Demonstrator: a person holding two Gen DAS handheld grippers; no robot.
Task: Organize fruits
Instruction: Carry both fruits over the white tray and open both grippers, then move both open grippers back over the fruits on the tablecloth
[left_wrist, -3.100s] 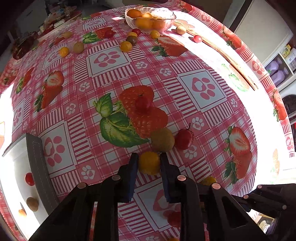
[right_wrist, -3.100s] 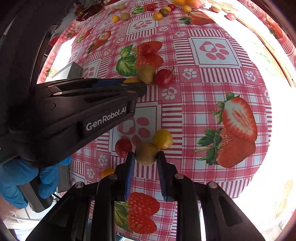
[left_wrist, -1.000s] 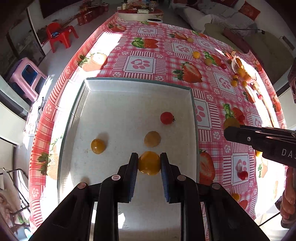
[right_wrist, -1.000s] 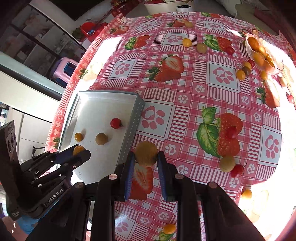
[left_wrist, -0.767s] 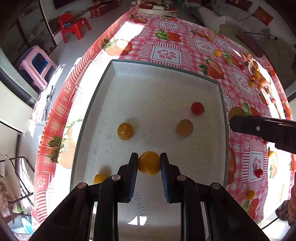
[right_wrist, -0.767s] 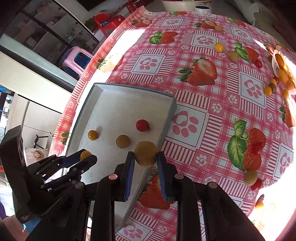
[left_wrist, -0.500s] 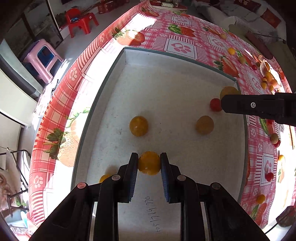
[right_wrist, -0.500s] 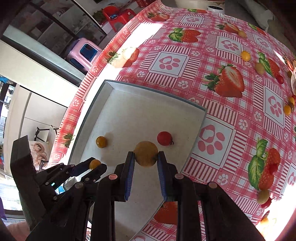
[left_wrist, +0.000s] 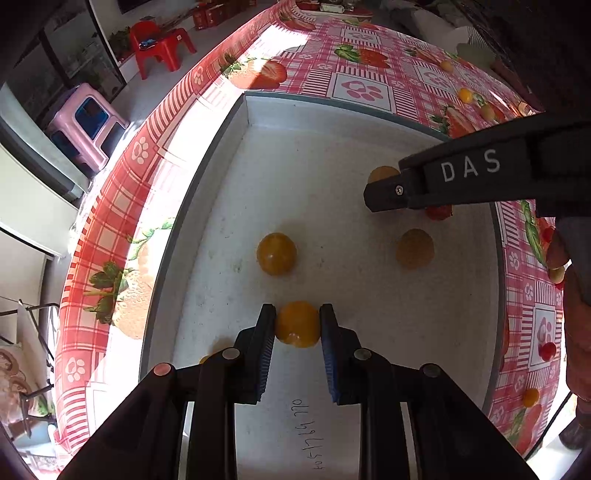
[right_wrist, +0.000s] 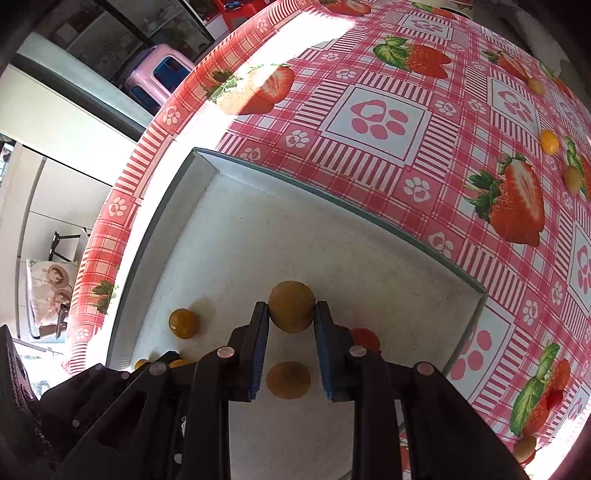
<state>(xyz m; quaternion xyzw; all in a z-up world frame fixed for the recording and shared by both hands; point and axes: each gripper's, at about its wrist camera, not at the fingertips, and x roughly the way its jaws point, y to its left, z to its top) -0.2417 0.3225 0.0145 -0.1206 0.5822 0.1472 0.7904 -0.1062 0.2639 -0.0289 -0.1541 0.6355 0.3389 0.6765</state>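
My left gripper (left_wrist: 297, 321) is shut on a yellow-orange fruit (left_wrist: 297, 325), held low over the white tray (left_wrist: 332, 122). My right gripper (right_wrist: 291, 308) is shut on an olive-brown fruit (right_wrist: 291, 306), also over the tray (right_wrist: 332, 201). In the left wrist view the right gripper's black body (left_wrist: 461, 181) reaches in from the right. On the tray floor lie an orange fruit (left_wrist: 276, 253), a brownish fruit (left_wrist: 414, 248) and a red one (left_wrist: 439, 212) partly hidden behind the right gripper.
The tray sits near the edge of a table with a pink strawberry-print cloth (right_wrist: 373, 122). Loose small fruits (right_wrist: 549, 142) lie on the cloth to the right. A pink stool (left_wrist: 86, 122) and a red chair (left_wrist: 162, 42) stand on the floor beyond the edge.
My right gripper has carried its olive-brown fruit from over the cloth to above the tray. My left gripper sank closer to the tray floor with its fruit still held.
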